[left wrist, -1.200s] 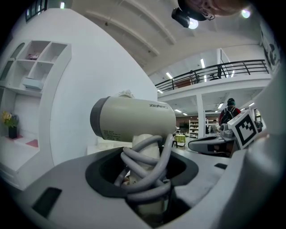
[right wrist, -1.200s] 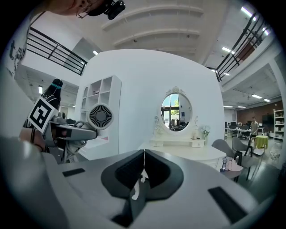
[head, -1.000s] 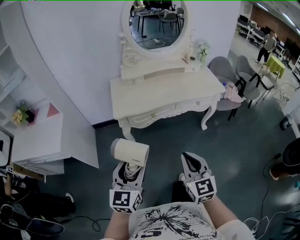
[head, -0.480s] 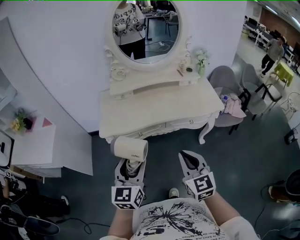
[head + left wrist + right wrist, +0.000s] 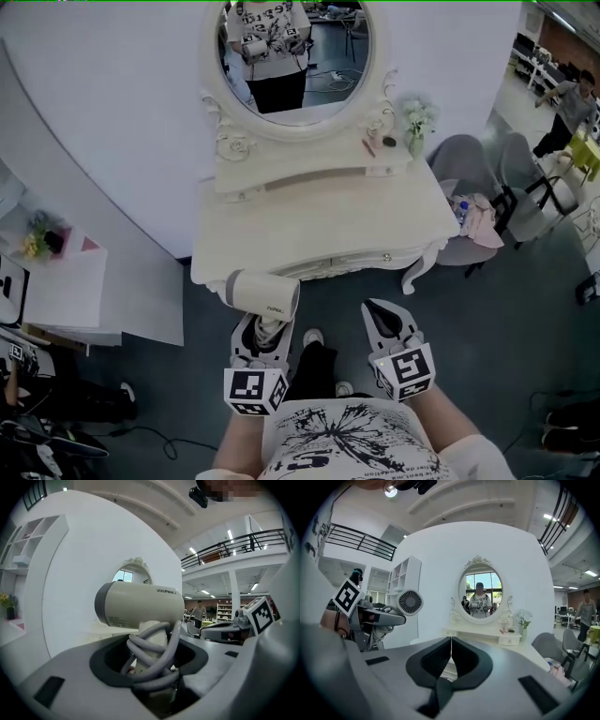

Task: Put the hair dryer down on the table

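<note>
Dryer poised at the bench: the left claw grasps the dryer by its cord-wrapped handle, with the barrel lying crosswise above the jaws. The bench lies straight ahead, its front edge just beyond the barrel, and the dryer hangs in the air short of it. The right claw hovers alongside, clenched on nothing. The benchtop's middle looks bare. Small items and flowers sit only along the back shelf beneath the mirror, likely leaving room to lay the dryer down.
</note>
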